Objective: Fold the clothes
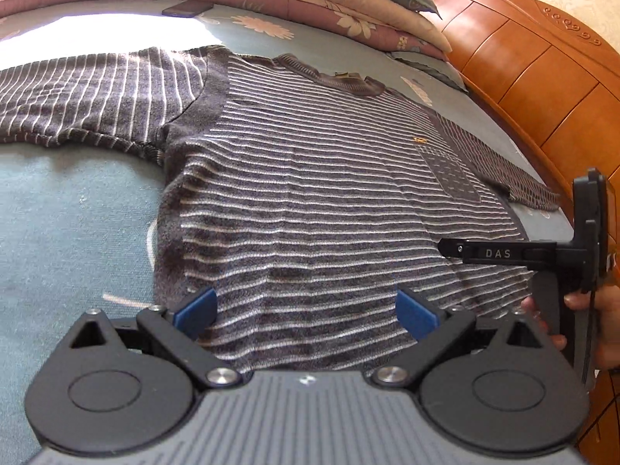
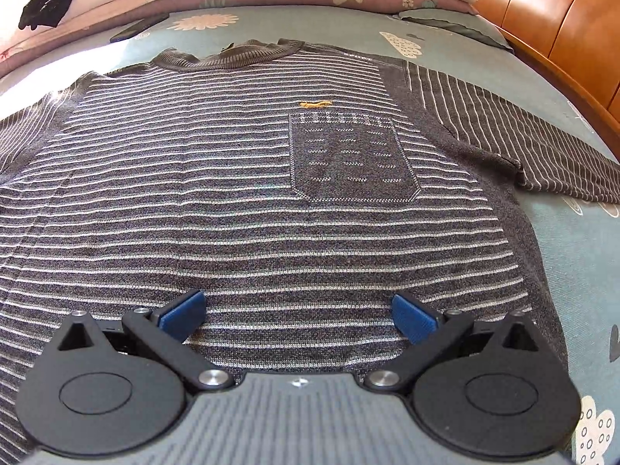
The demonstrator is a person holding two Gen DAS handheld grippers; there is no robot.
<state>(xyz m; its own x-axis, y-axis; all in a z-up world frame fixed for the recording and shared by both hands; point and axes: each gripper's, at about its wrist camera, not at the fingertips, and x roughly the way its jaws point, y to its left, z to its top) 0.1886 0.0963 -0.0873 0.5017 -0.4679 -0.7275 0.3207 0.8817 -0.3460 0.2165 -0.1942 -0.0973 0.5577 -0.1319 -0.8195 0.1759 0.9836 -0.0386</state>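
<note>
"DAS" stands on the right gripper's black bar (image 1: 500,254); sweater (image 2: 248,193) shoulder lettering unreadable.

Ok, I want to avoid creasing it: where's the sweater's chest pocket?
In the right wrist view the chest pocket sits right of centre on the sweater, just below the small orange logo.
</note>
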